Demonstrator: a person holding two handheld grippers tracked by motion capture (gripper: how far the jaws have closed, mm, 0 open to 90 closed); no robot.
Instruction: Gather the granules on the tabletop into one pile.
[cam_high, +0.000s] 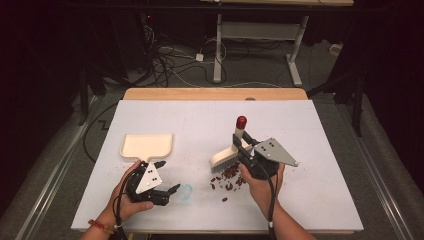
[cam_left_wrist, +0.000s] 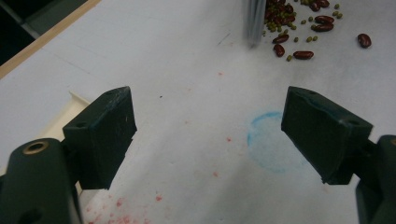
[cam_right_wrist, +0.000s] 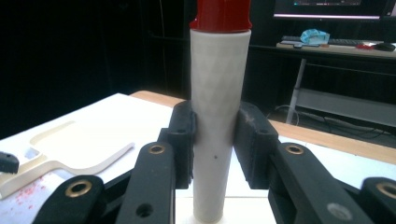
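Observation:
A small white brush (cam_high: 227, 156) with a red-capped handle (cam_right_wrist: 217, 116) stands with its bristles on the white table. My right gripper (cam_high: 248, 151) is shut on that handle, one pad on each side. A heap of red and green beans (cam_high: 227, 177) lies just in front of the bristles; the same beans (cam_left_wrist: 299, 35) show far off in the left gripper view. A cream dustpan (cam_high: 146, 146) lies flat at the left, its handle pointing toward my left gripper (cam_high: 167, 176). That gripper is open with nothing between its fingers, hovering over a faint blue ring (cam_left_wrist: 273, 142).
The table's wooden back edge (cam_high: 215, 93) runs behind the white sheet. Red stains (cam_left_wrist: 121, 212) mark the sheet near the left gripper. Behind the table the floor holds cables and a desk frame (cam_high: 260, 45).

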